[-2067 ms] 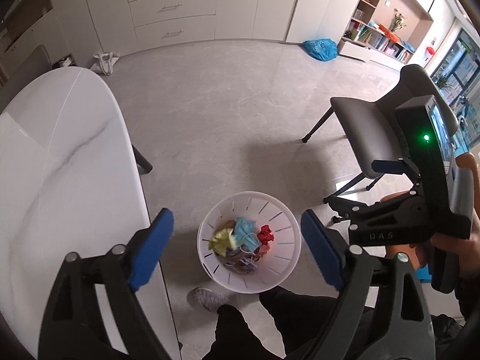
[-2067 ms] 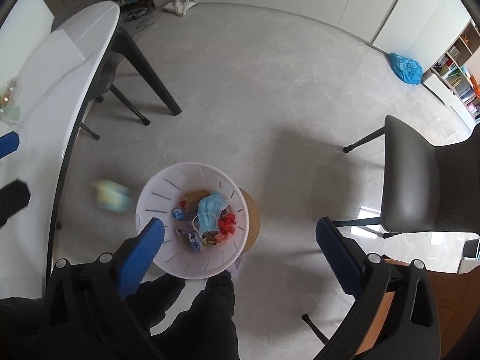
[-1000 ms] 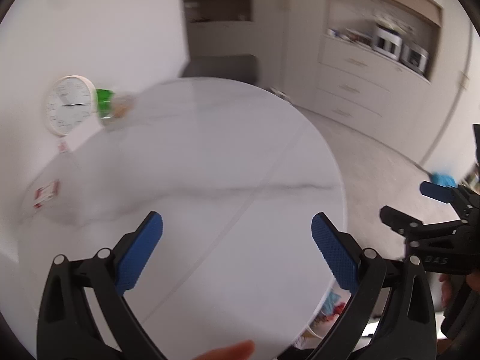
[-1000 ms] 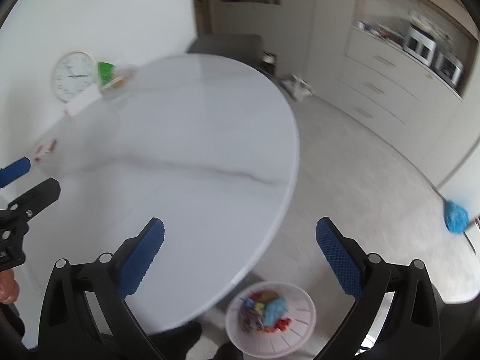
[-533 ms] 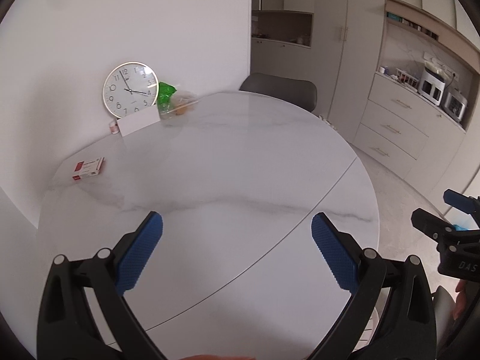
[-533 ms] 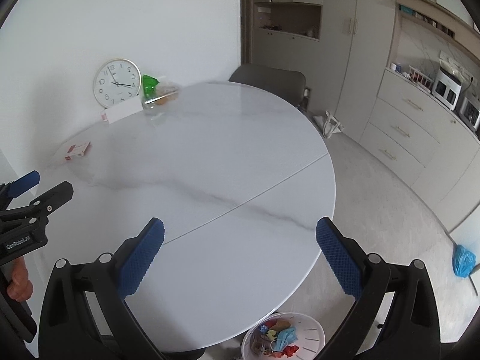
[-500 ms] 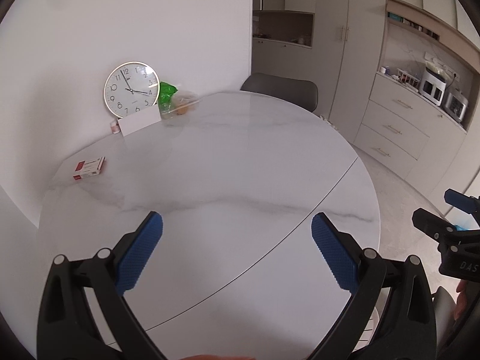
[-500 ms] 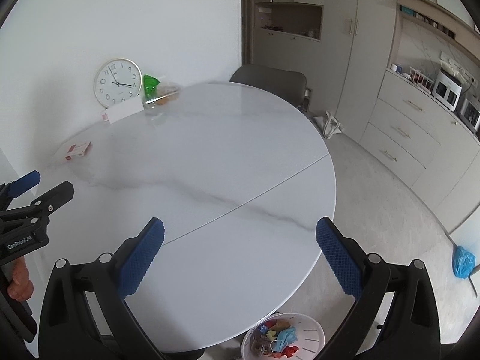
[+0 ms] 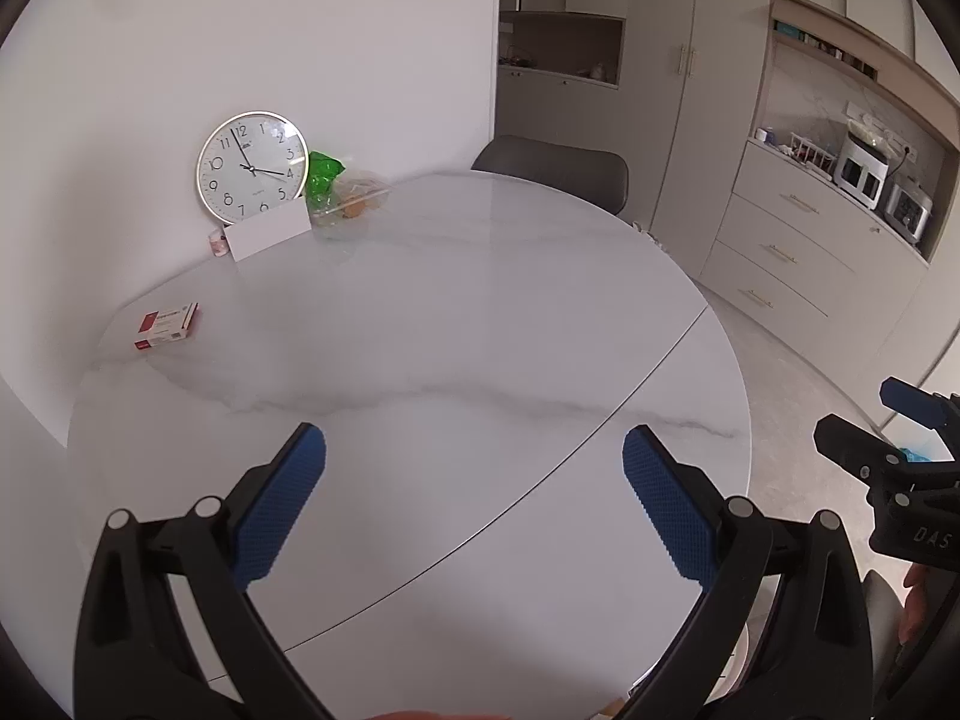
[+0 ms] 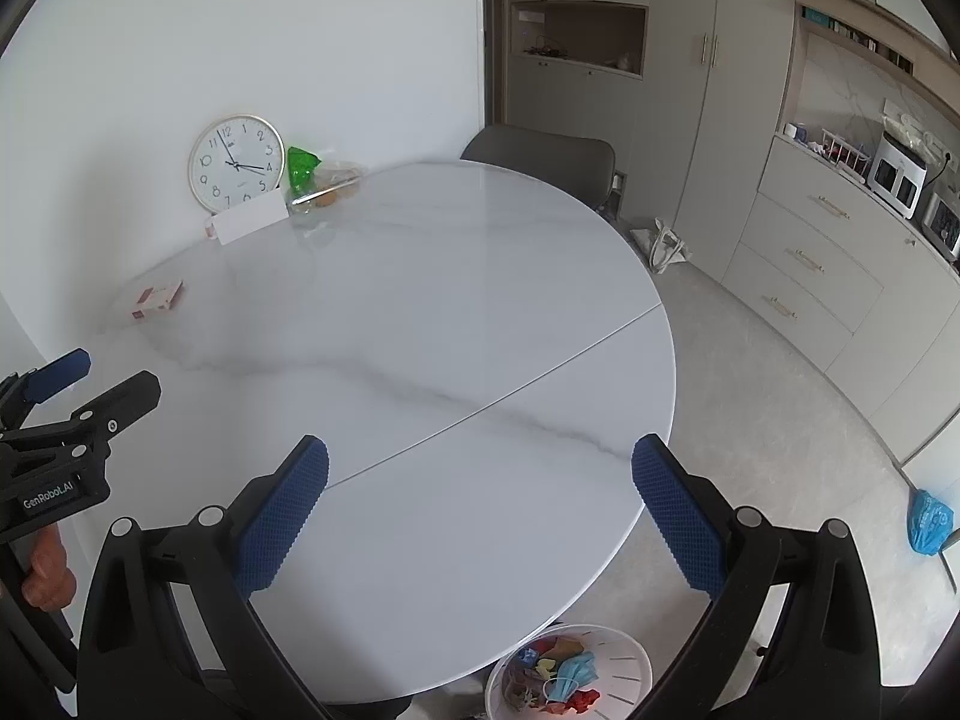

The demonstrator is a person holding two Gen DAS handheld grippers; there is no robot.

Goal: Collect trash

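Both grippers hang over the near edge of the round white table (image 10: 420,312), each with its fingers spread wide and nothing between them: the left gripper (image 9: 474,504) and the right gripper (image 10: 480,504) look ready for another pick. The bin (image 10: 624,654) sits on the floor at 5 o'clock, tucked by the table's rim within easy reach, holding crumpled colourful trash (image 10: 558,678). At 10 o'clock lies a small red box (image 9: 165,327); a clock (image 9: 252,165) leans at 11.
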